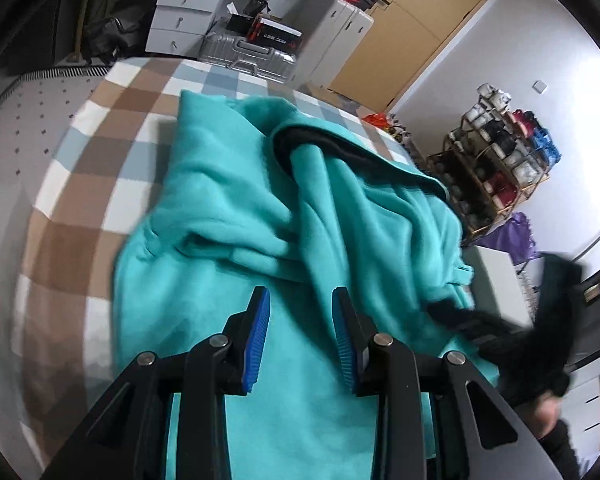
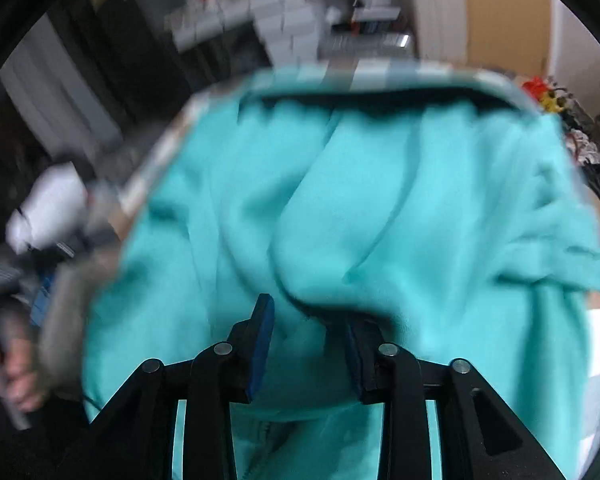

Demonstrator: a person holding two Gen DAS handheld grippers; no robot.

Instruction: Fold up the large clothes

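Observation:
A large teal fleece garment (image 1: 236,208) with a black inner collar (image 1: 324,144) lies crumpled on a checked bed cover (image 1: 112,112). My left gripper (image 1: 300,340) is open just above the garment's near part, nothing between its blue pads (image 1: 258,336). The right gripper shows as a blurred black shape (image 1: 512,332) at the garment's right edge. In the right wrist view the garment (image 2: 340,208) fills the frame, blurred. My right gripper (image 2: 306,344) is open, with a teal fold draped over its right finger (image 2: 360,352).
Past the bed stand a silver suitcase (image 1: 248,56), white drawers (image 1: 184,16), a white suitcase (image 1: 336,36) and a wooden door (image 1: 416,24). A shoe rack (image 1: 496,152) stands at the right. A hand holding the left gripper (image 2: 16,376) shows in the right wrist view.

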